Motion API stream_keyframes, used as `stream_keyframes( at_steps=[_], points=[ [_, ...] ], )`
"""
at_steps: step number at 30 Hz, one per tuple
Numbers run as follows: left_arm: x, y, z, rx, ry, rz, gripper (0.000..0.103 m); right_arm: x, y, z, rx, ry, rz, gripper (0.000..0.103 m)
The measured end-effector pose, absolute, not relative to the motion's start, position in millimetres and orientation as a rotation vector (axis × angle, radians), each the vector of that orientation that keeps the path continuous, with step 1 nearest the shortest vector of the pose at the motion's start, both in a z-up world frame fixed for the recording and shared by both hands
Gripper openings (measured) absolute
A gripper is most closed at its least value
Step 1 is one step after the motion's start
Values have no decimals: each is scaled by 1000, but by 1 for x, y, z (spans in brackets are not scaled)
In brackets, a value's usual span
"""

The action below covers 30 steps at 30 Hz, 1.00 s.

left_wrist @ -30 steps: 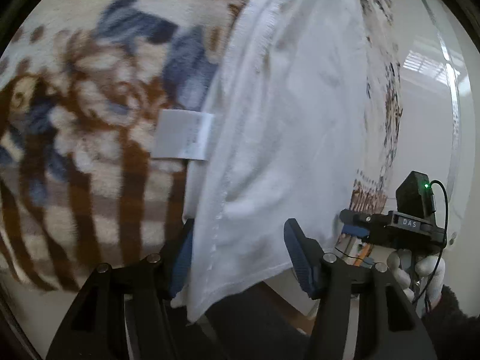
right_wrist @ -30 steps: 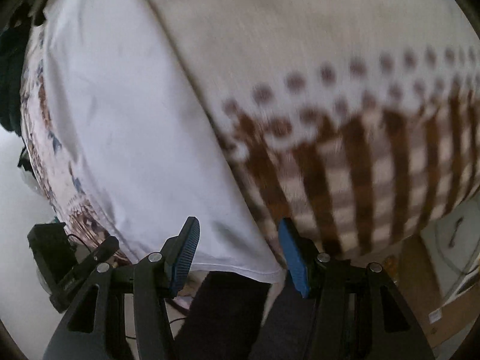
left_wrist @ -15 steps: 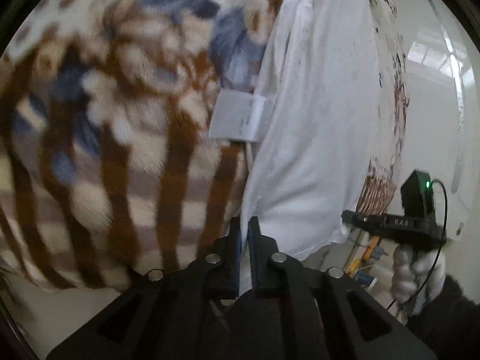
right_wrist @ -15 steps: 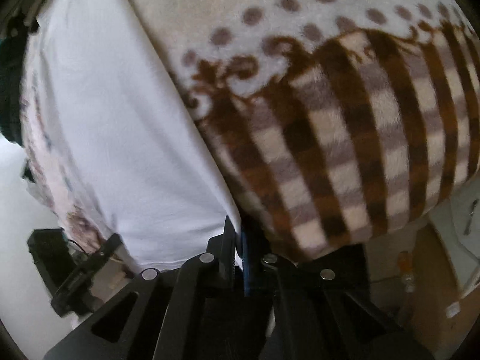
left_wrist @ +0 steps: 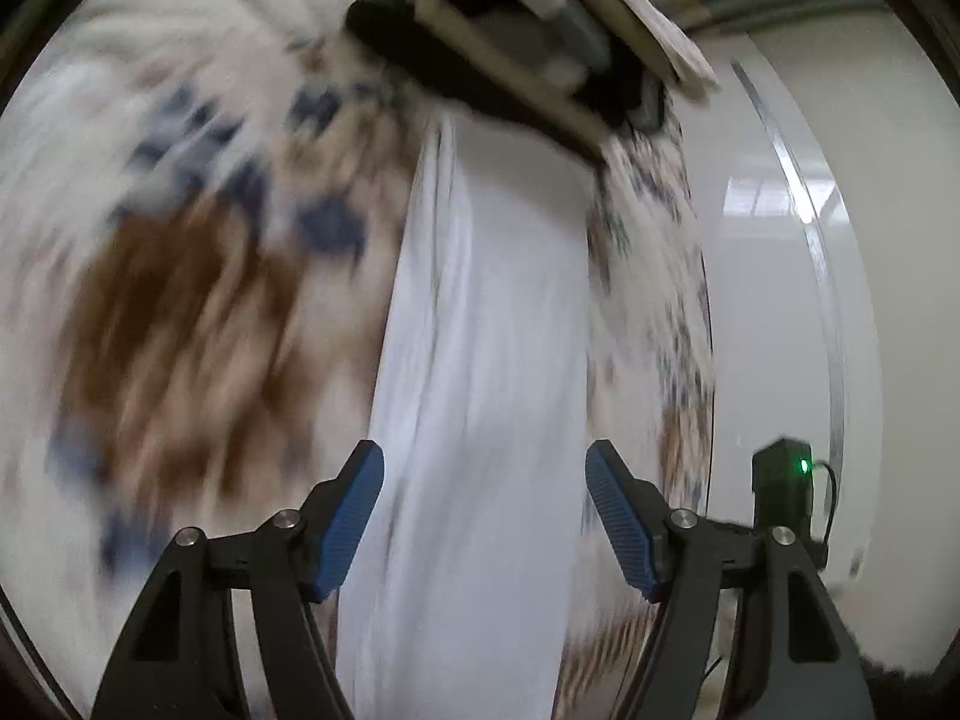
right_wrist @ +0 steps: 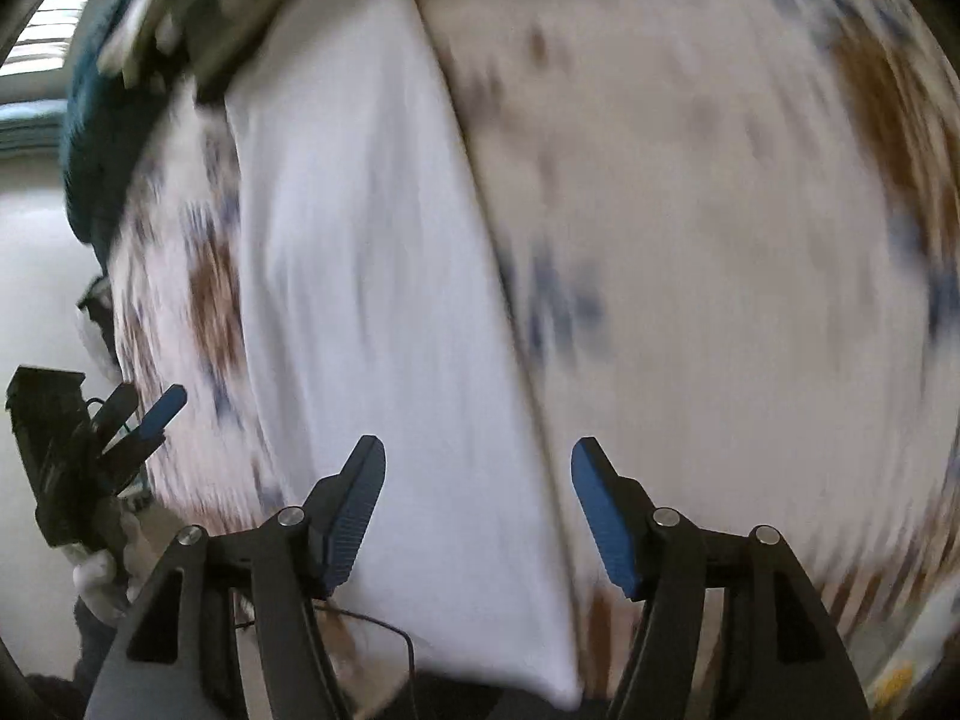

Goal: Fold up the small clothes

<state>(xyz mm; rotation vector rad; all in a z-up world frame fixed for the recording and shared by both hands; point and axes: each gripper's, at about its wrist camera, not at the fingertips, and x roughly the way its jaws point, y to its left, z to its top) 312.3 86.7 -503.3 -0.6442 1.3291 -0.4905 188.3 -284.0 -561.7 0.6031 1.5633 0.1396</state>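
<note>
On the patterned blanket [left_wrist: 198, 312] I see the white garment [left_wrist: 480, 360] lying as a long folded strip, its far end beside a stack of folded clothes [left_wrist: 510, 48]. My left gripper [left_wrist: 485, 516] and right gripper [right_wrist: 474, 510] have just been opening; both are released, gripping nothing, above the cloth

The cloth [left_wrist: 480, 360] in front of the left gripper [left_wrist: 483, 516] is plain white. The blanket [left_wrist: 198, 276] under it is cream with brown patches and dark blue spots; near the right gripper [right_wrist: 477, 504] it shows brown stripes at its edge. Both grippers have black arms and blue ribbed pads [left_wrist: 351, 531]. Beyond the cloth, the pile of clothes [left_wrist: 510, 54] is black, grey and beige. To the right of the left gripper a small green light [left_wrist: 803, 466] glows on a black box. The glove [right_wrist: 99, 579] is white.
</note>
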Motion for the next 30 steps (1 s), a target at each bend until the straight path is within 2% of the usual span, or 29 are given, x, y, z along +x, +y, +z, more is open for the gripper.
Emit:
stream_keyframes(
  at_steps=[8, 15, 16, 17, 18, 19, 21, 22, 23, 25, 30],
  points=[
    [464, 38, -571, -666, 1308, -494, 68, 385, -334, -600, 702, 1414, 241, 67],
    [494, 30, -587, -663, 1248, -537, 65, 486, -317, -641, 756, 1417, 417, 67],
    [493, 28, -585, -633, 1230, -541, 60, 494, -317, -642, 765, 1406, 446, 67],
    [495, 27, -585, -622, 1229, -547, 39, 494, -316, -642, 772, 1403, 463, 67],
    [495, 25, -585, -613, 1231, -556, 12, 501, -314, -642, 787, 1396, 476, 67],
    [494, 23, -584, -600, 1234, -558, 10, 506, -314, -642, 802, 1385, 483, 65],
    [491, 23, -578, -579, 1212, -558, 10, 515, -313, -638, 810, 1356, 489, 38],
    [489, 24, -572, -564, 1201, -554, 10, 520, -310, -636, 791, 1352, 489, 16],
    [485, 24, -566, -560, 1195, -556, 10, 522, -309, -632, 767, 1350, 488, 11],
    [480, 26, -554, -539, 1179, -563, 10, 518, -306, -624, 732, 1332, 495, 5],
    [463, 16, -526, -517, 1140, -598, 10, 491, -298, -596, 722, 1271, 533, 3]
  ],
)
